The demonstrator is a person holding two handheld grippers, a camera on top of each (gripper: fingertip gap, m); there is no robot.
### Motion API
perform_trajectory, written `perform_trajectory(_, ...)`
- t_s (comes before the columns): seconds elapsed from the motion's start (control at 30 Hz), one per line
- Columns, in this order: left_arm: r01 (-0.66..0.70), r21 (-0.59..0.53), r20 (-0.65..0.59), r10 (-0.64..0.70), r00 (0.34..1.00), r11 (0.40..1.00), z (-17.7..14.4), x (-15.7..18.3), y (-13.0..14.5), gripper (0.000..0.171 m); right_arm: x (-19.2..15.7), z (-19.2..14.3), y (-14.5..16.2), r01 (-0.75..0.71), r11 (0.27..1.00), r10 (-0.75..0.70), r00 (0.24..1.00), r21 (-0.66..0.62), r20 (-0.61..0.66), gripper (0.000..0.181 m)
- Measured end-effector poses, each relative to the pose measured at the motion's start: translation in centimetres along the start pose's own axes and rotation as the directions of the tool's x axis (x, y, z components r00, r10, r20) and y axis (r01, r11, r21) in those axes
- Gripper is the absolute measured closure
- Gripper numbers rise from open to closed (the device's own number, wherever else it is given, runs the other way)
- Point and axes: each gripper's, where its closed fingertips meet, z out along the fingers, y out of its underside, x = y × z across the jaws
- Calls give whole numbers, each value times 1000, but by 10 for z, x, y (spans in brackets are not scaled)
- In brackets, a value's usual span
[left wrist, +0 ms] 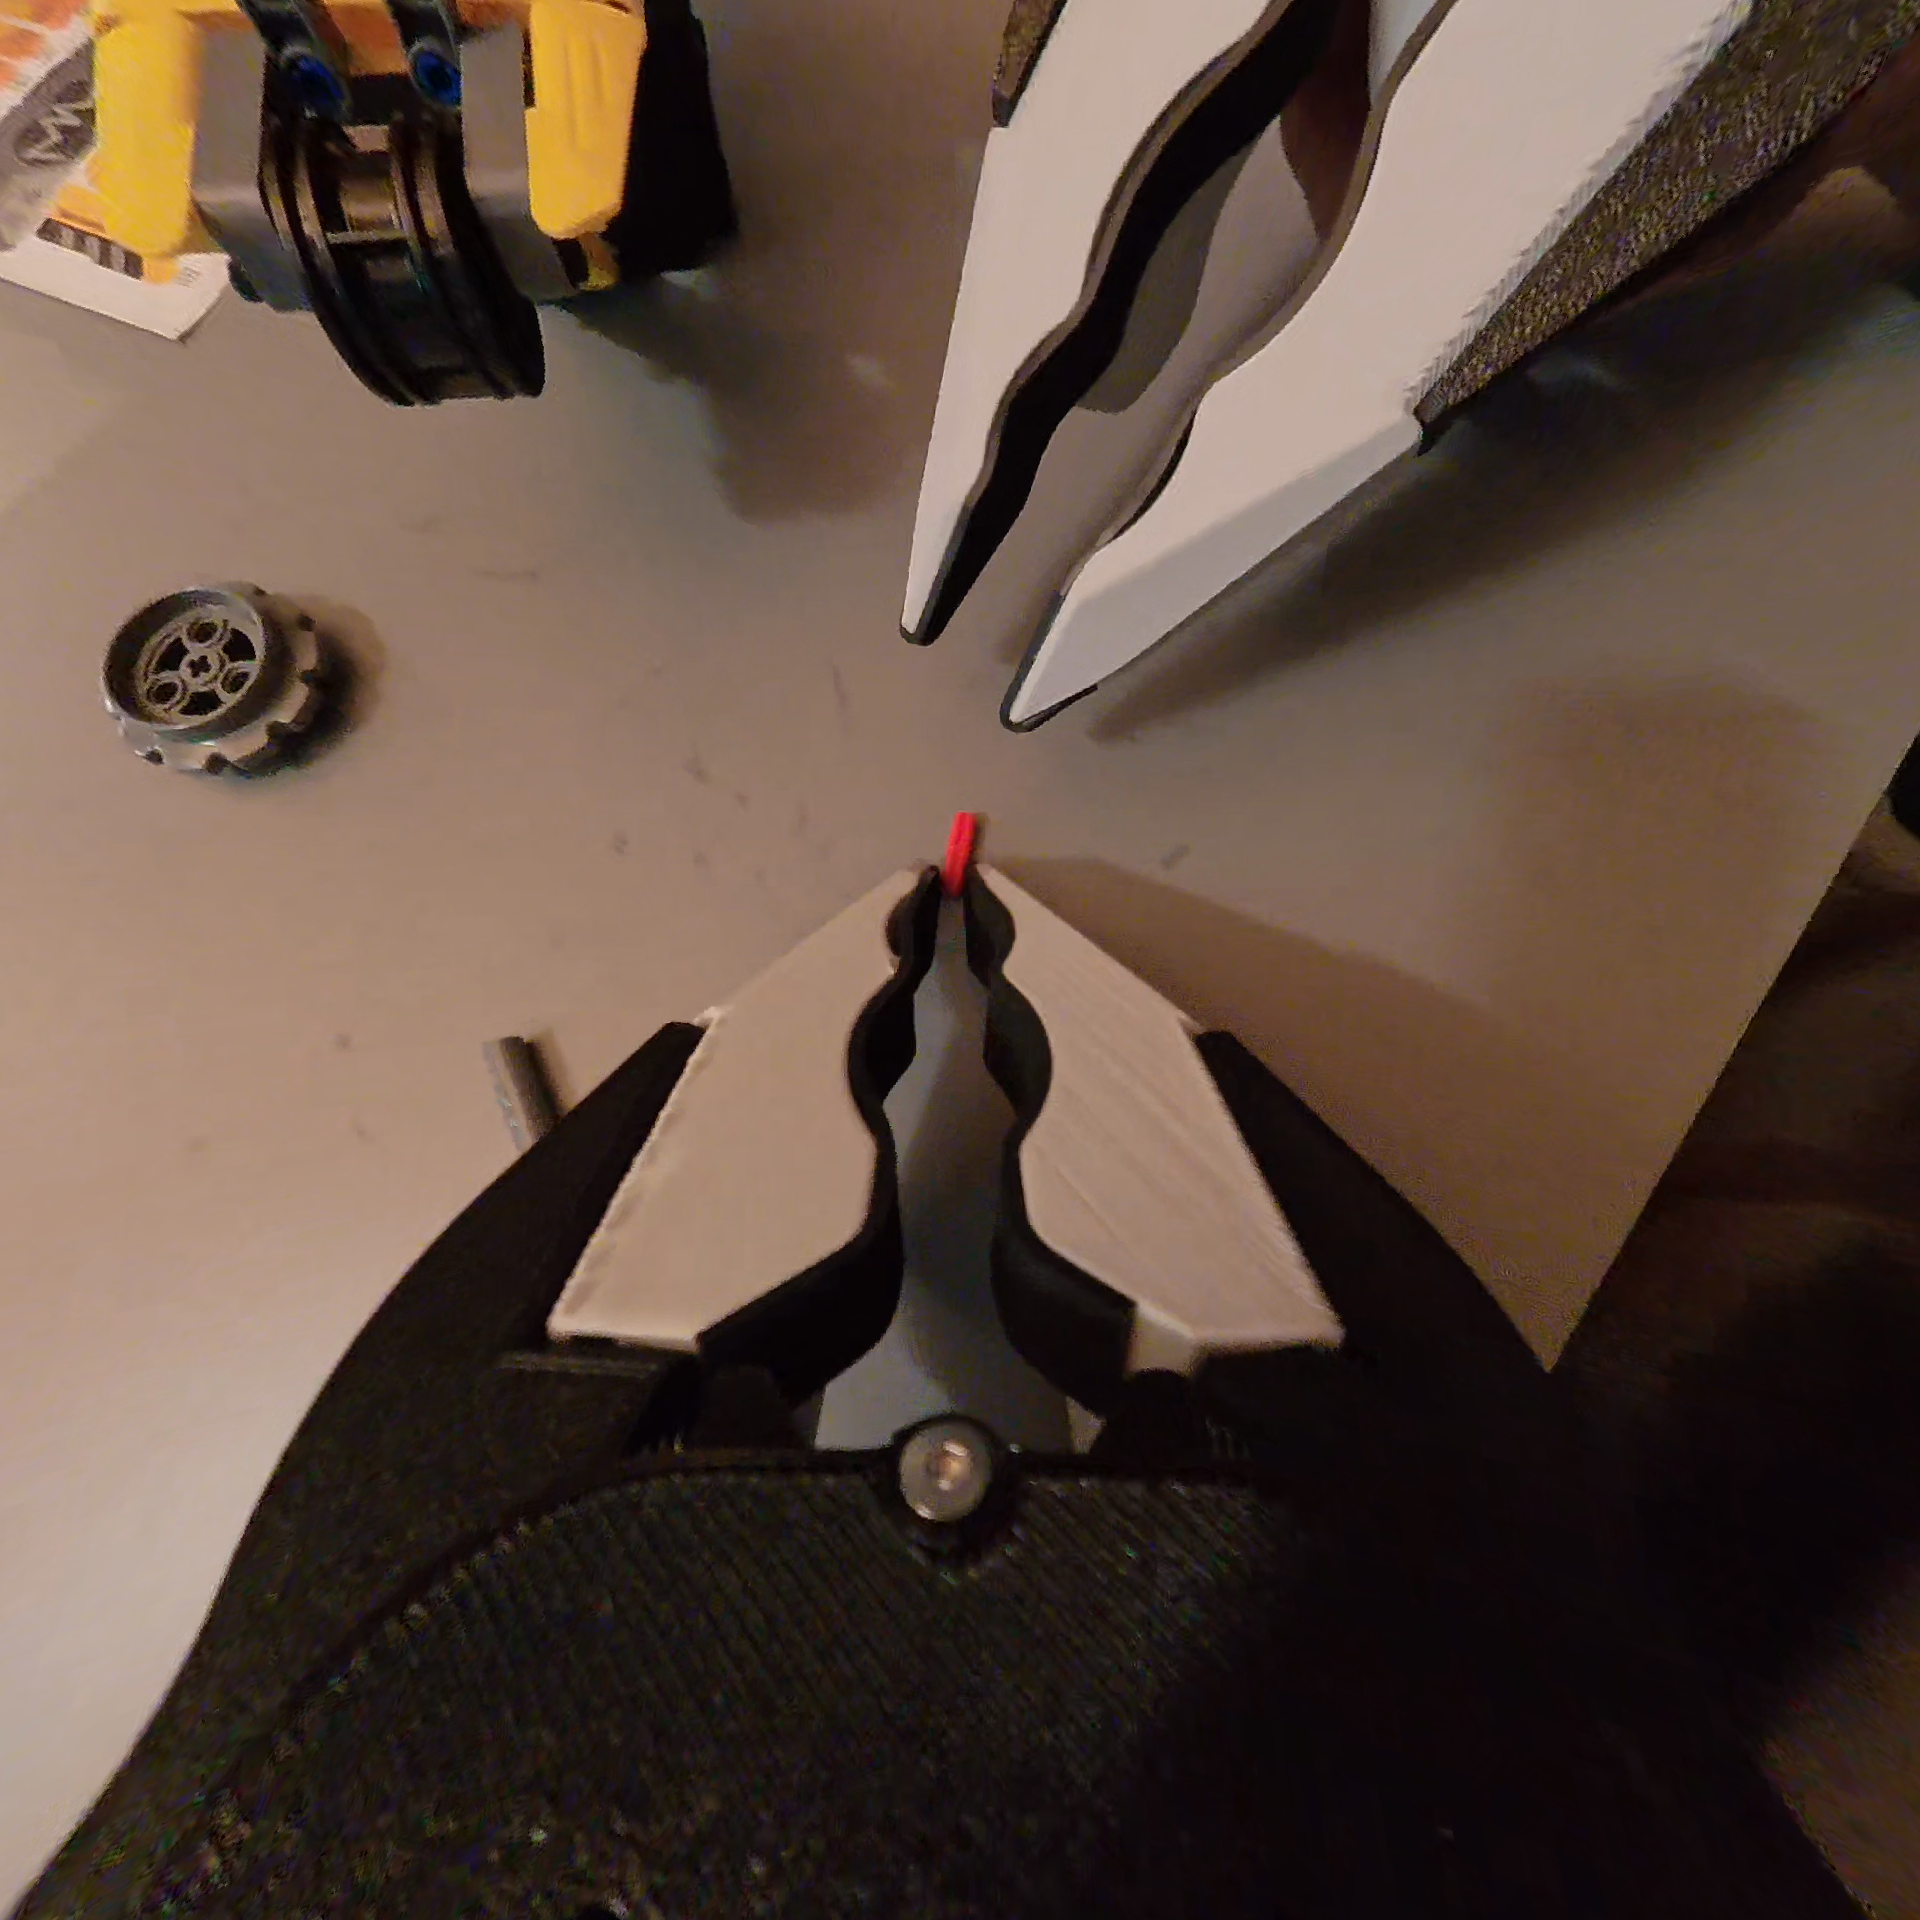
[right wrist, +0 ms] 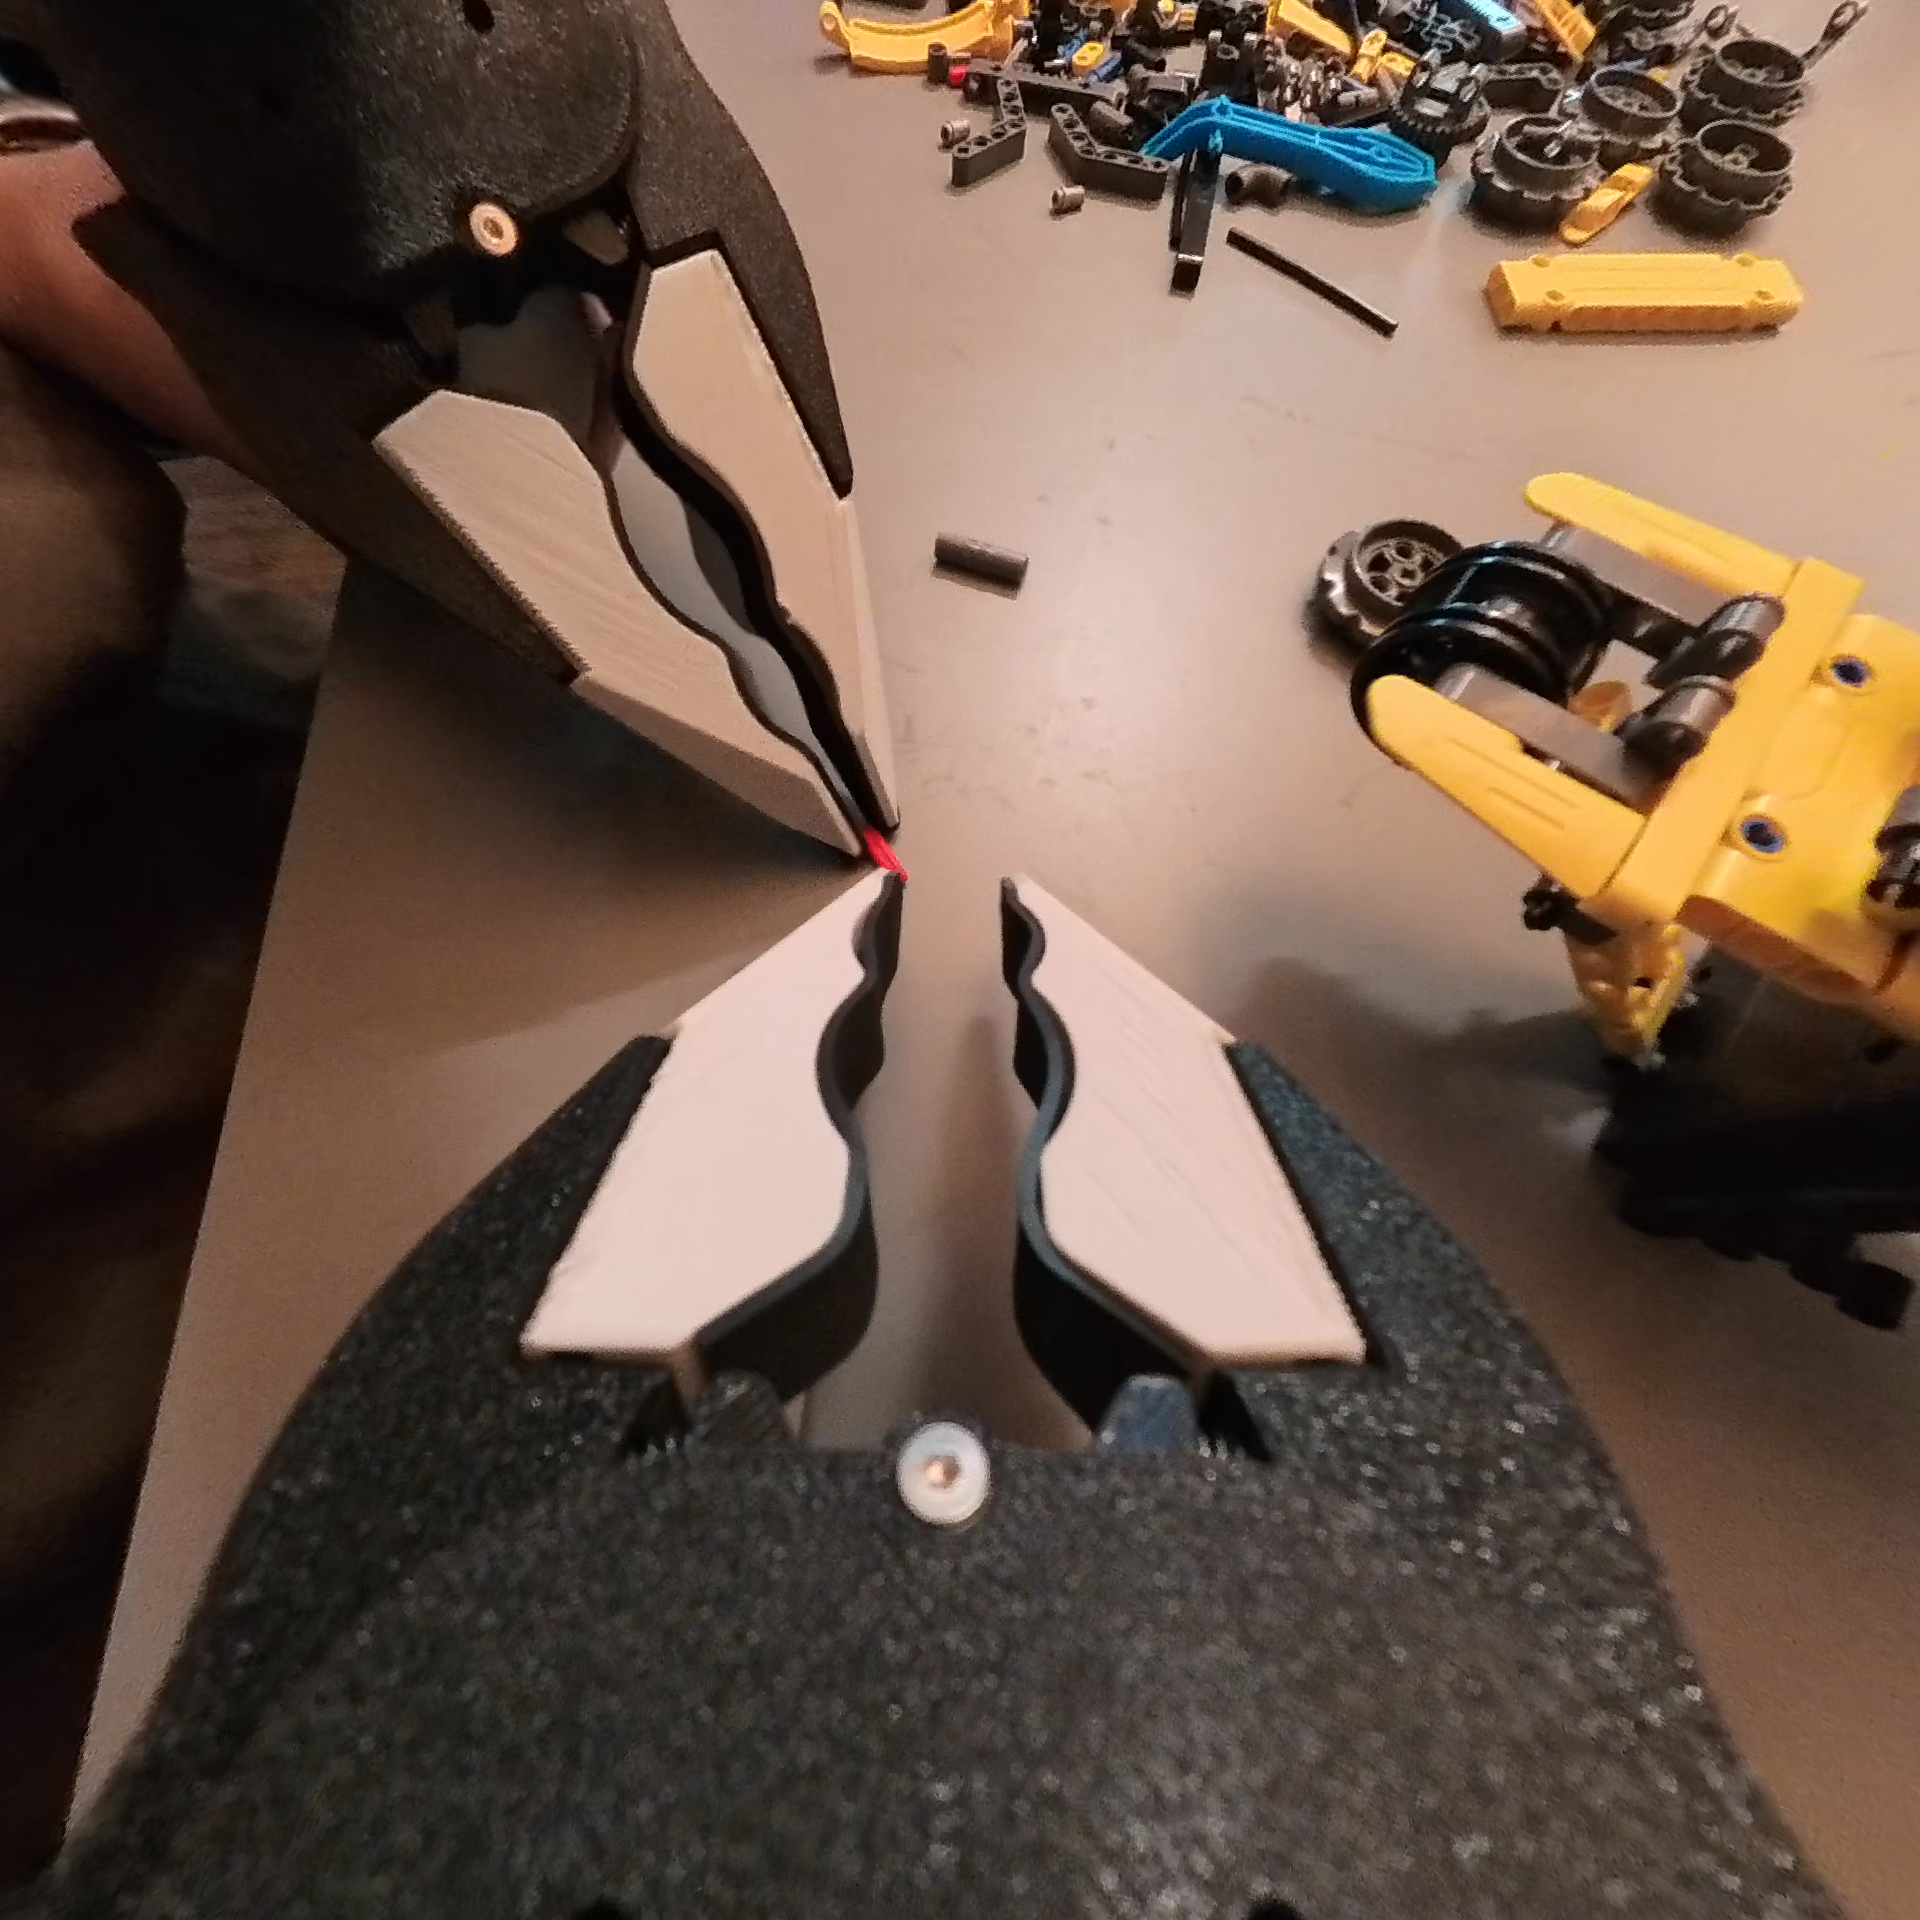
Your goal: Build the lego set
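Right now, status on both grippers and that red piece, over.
Left gripper shut on red pin. Right gripper open, empty, tips just short of the pin. Grey table between them bare; loose wheel off to the side.

Two matching grippers of mine, black-bodied with pale grey fingers.

My left gripper (left wrist: 951, 883) has a black, grainy printed body, broad and rounded at the back, with fine ridged layer lines across it. One silver screw (left wrist: 943, 1467) sits in the middle, just behind the finger roots. Each finger (left wrist: 790, 1122) is a flat pale grey wedge that tapers to a point, lined along its inner edge with a wavy black pad. My right gripper (right wrist: 948, 883) is built alike: speckled black shell, a pale screw (right wrist: 940, 1473) at the centre, grey tapered fingers (right wrist: 1174, 1153), scalloped black inner edges.
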Motion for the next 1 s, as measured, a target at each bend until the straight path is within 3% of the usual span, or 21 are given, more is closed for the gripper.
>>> perform_trajectory(0.17, 12, 30, -61, -10, 998, 999, -4, 5, -3, 171, -2, -3, -4, -13, 999, 13, 1000, 31, 26, 162)
perform_trajectory(0.27, 18, 166, -125, 3, 992, 986, -18, 11, -22, 171, -6, -7, -9, 6, 998, -8, 999, 68, 38, 163)
perform_trajectory(0.37, -11, 313, -90, 41, 995, 950, -34, 5, -40, 171, -14, -18, -28, -36, 980, 17, 995, 196, 96, 170)
perform_trajectory(0.43, -104, 367, 35, 98, 995, 925, -40, -5, -43, 171, -17, -27, -40, -171, 948, 116, 971, 270, 209, 170)
perform_trajectory(0.57, -239, 386, 128, 205, 970, 891, -44, 1, -44, 171, -12, -33, -49, -395, 869, 274, 886, 299, 375, 170)
perform_trajectory(1.0, -340, 408, 212, 274, 938, 847, -48, 9, -49, 171, -22, -21, -47, -413, 879, 291, 861, 239, 417, 177)
